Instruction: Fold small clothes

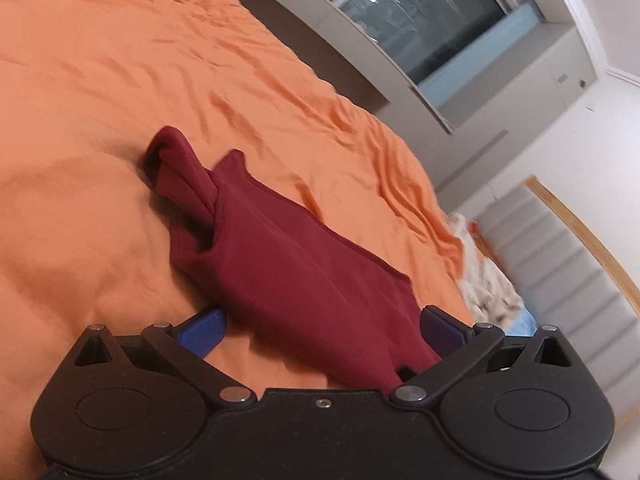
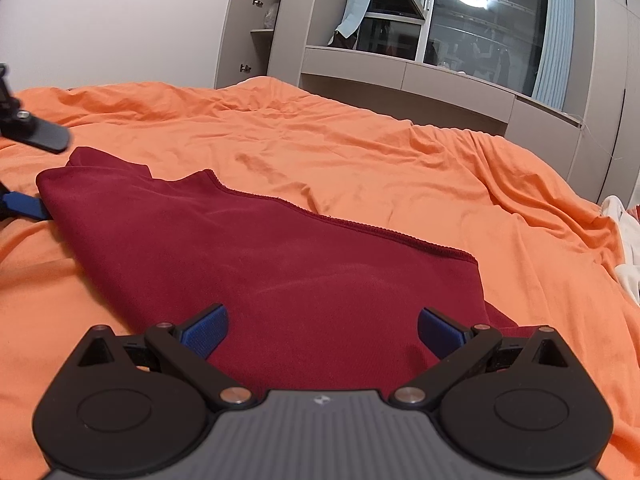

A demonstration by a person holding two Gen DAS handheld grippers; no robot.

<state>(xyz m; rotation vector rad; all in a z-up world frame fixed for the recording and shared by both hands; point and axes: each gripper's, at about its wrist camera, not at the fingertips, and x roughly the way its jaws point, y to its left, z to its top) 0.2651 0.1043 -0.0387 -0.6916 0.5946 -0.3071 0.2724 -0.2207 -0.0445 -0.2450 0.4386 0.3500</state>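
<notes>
Left wrist view: we see the dark red garment (image 1: 288, 264) lying on the orange bedsheet (image 1: 100, 80), one end bunched into a rolled lump toward the middle of the bed.
Left gripper: our left gripper (image 1: 322, 330) stands spread wide; the near end of the cloth runs between its blue pads (image 1: 202, 334), but nothing is pinched.
Bed edge: pale crumpled fabric (image 1: 488, 292) lies at the right edge of the bed, apart from the garment.
Right wrist view: the garment (image 2: 260, 272) spreads fairly flat in front of us, its stitched hem (image 2: 360, 228) running on the slant toward the bed's right side.
Right gripper: our right gripper (image 2: 322, 330) is also spread, hovering over the near cloth and gripping nothing.
Other tool: the left gripper's blue finger (image 2: 24, 204) touches the garment's left end.
Step in hand: we judge we are about to take hold for a fold.
Doing it well: we should close each gripper on a single edge, at matching points, free the bunched end first, then lift evenly so the sheet stays down.
</notes>
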